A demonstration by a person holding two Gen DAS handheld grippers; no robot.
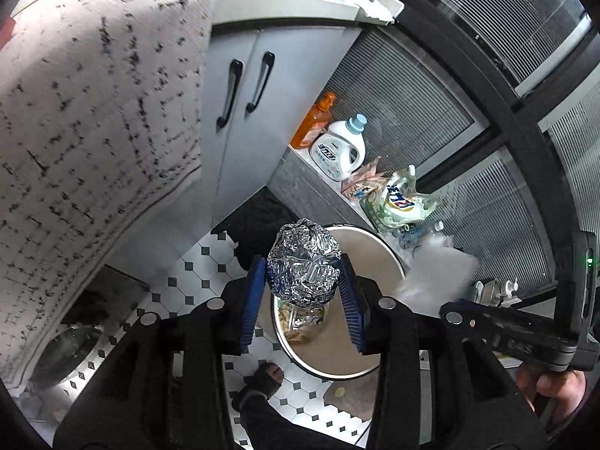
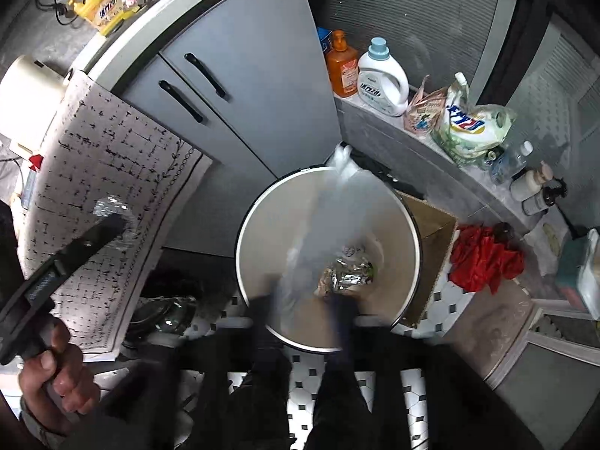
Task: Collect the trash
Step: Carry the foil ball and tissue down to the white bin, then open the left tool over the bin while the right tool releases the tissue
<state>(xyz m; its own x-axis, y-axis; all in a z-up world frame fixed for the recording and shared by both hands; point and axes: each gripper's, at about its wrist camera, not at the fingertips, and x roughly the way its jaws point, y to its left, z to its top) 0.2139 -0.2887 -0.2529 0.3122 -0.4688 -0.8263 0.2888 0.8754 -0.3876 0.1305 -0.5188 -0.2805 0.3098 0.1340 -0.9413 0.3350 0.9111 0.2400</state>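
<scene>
My left gripper (image 1: 303,262) is shut on a crumpled foil ball (image 1: 303,247), its blue pads pressing both sides, right above the round trash bin (image 1: 337,377). The same ball (image 2: 112,210) shows at the left of the right wrist view. My right gripper (image 2: 302,305) points down over the bin (image 2: 240,247), blurred, with its fingers (image 2: 262,311) apart. A blurred clear plastic bag (image 2: 330,217) hangs loose over the bin between them; it appears as a white smear (image 1: 435,277) in the left wrist view. Foil and food scraps (image 2: 348,273) lie at the bin's bottom.
A grey cabinet (image 2: 240,86) with black handles stands behind the bin. A ledge (image 2: 412,150) holds detergent bottles and pouches. A patterned cloth (image 1: 86,142) hangs at left. A cardboard box (image 2: 431,232) and red cloth (image 2: 483,258) lie right of the bin. A foot (image 1: 262,378) stands on the tiled floor.
</scene>
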